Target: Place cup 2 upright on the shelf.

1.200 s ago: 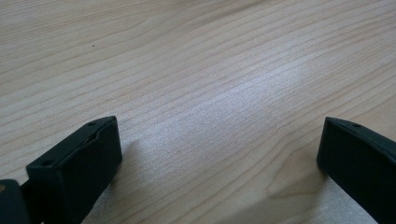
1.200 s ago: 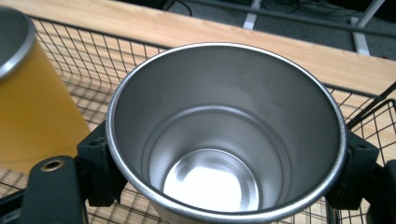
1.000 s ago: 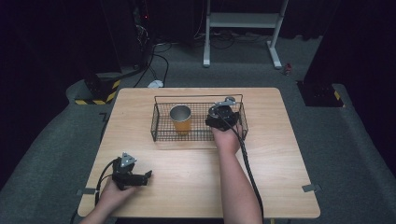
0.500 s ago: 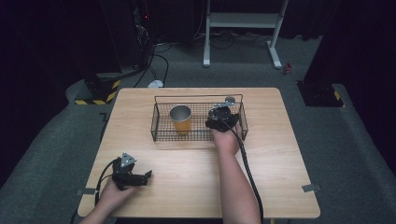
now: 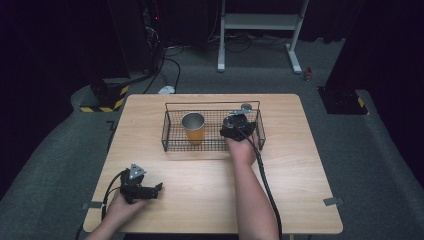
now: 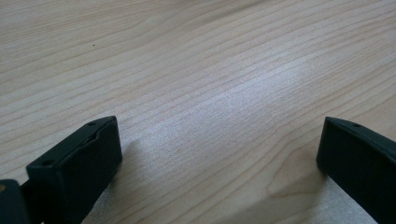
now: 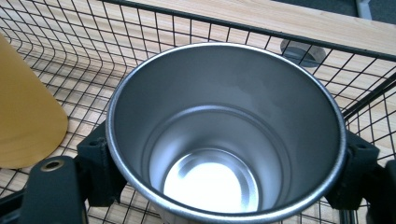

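Observation:
A black wire basket (image 5: 172, 135) stands on the far half of the wooden table. An orange cup (image 5: 193, 128) with a metal inside stands upright in its left half. My right gripper (image 5: 239, 125) is in the basket's right half, shut on a steel cup (image 7: 224, 140) that is open side up and empty; the jaws press its rim on both sides, and the gripper (image 7: 226, 156) covers it from above. The orange cup (image 7: 23, 107) is just to its left, apart from it. My left gripper (image 5: 145, 191) rests on the table's front left, open (image 6: 219, 140), with bare wood between the jaws.
A round grey grommet (image 5: 246, 106) is set in the tabletop just beyond the basket's far wall (image 7: 233, 23). The right gripper's cable (image 5: 265, 180) trails along the forearm. Dark floor, cables and a white stand (image 5: 260, 22) lie beyond the table.
The right gripper with the steel cup has shifted slightly toward the near side within the basket. The left gripper has stayed put.

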